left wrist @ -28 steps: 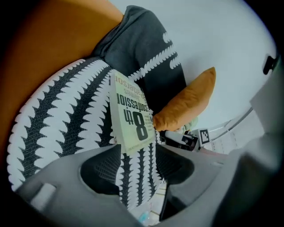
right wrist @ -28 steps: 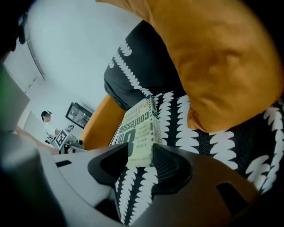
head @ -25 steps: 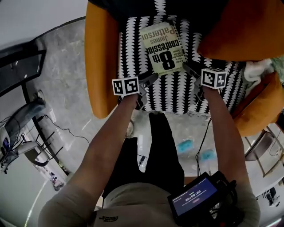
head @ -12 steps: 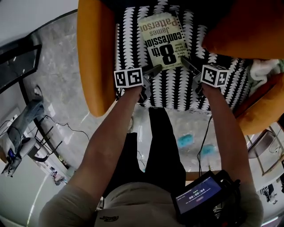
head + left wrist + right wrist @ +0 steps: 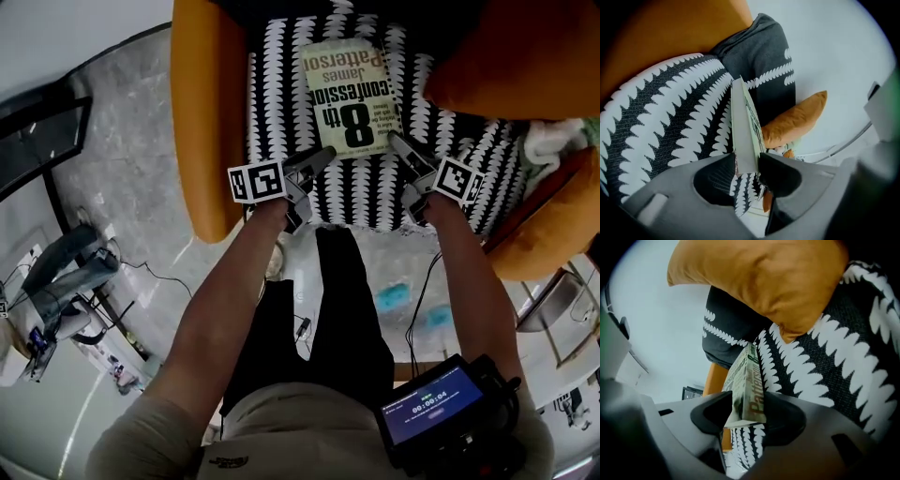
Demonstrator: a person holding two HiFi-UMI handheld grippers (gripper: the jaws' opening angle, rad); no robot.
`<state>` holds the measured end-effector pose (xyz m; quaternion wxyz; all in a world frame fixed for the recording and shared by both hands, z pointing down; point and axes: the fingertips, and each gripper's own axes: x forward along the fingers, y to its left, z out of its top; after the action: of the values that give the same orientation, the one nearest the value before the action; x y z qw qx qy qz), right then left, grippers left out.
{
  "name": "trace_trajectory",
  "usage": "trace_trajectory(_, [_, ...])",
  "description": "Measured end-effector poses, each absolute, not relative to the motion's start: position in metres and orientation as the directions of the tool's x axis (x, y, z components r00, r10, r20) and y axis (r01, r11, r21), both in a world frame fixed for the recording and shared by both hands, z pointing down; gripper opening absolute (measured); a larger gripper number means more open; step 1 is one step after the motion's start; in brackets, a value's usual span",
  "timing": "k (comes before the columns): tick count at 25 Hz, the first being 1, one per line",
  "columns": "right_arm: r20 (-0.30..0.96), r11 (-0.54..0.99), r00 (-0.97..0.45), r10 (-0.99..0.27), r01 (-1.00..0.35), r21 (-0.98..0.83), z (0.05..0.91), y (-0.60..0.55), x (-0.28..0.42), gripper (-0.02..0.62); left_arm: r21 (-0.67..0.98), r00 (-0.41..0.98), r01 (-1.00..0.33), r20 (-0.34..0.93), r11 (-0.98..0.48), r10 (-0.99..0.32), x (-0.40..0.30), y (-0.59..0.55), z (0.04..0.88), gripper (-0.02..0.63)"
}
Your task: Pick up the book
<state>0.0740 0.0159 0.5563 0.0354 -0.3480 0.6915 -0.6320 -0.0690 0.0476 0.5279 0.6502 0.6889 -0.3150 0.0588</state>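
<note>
A paperback book [image 5: 352,94] with a pale cover and large dark print lies on the black-and-white patterned chair seat [image 5: 375,192]. My left gripper [image 5: 319,161] is at the book's near left corner. In the left gripper view the book [image 5: 743,126] stands edge-on between the jaws of the left gripper [image 5: 747,164], which have just been closing and touch both its faces. My right gripper [image 5: 398,148] is at the near right corner. Its jaws have just been opening, and the right gripper [image 5: 743,411] stands wide around the spine corner of the book [image 5: 747,380].
Orange chair arms [image 5: 202,112] flank the seat, and an orange cushion [image 5: 506,56] lies at its far right. A dark patterned cushion [image 5: 764,61] lies behind the book. A screen device [image 5: 441,408] hangs at the person's waist. Cables and equipment [image 5: 66,281] sit on the floor at left.
Both grippers have come in onto the book's near corners. The right gripper has rolled, so its marker cube now sits tilted. The left marker cube has shifted slightly down and left.
</note>
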Motion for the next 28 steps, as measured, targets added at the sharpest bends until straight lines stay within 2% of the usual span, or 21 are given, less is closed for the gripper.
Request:
trace_trajectory(6, [0.338,-0.06,-0.741,-0.58,-0.375,-0.925,0.53,0.017,0.073,0.186,0.878,0.818,-0.478,0.449,0.011,-0.359,-0.075,0.047,0.507,0.167])
trace_trajectory(14, [0.303,0.01,-0.709,-0.637,-0.401,-0.916,0.493,0.016,0.068,0.183,0.88,0.837,-0.471,0.422,-0.067,-0.349,-0.083,0.042,0.479,0.167])
trace_trajectory(20, [0.308,-0.019,-0.673,-0.673,-0.4,-0.916,0.487,0.029,0.058,0.183,0.883,0.842,-0.46,0.401,-0.094,-0.361,-0.096,0.047,0.469,0.167])
trace_trajectory(25, [0.388,0.104,-0.725,-0.569,-0.532,-0.84,0.533,0.002,0.087,0.183,0.941,0.809,-0.328,0.236,-0.081,-0.539,-0.065,0.044,0.536,0.167])
trace_trajectory(28, [0.382,0.119,-0.725,-0.573,-0.535,-0.836,0.538,0.002,0.076,0.183,0.945,0.81,-0.313,0.215,-0.092,-0.546,-0.074,0.045,0.548,0.167])
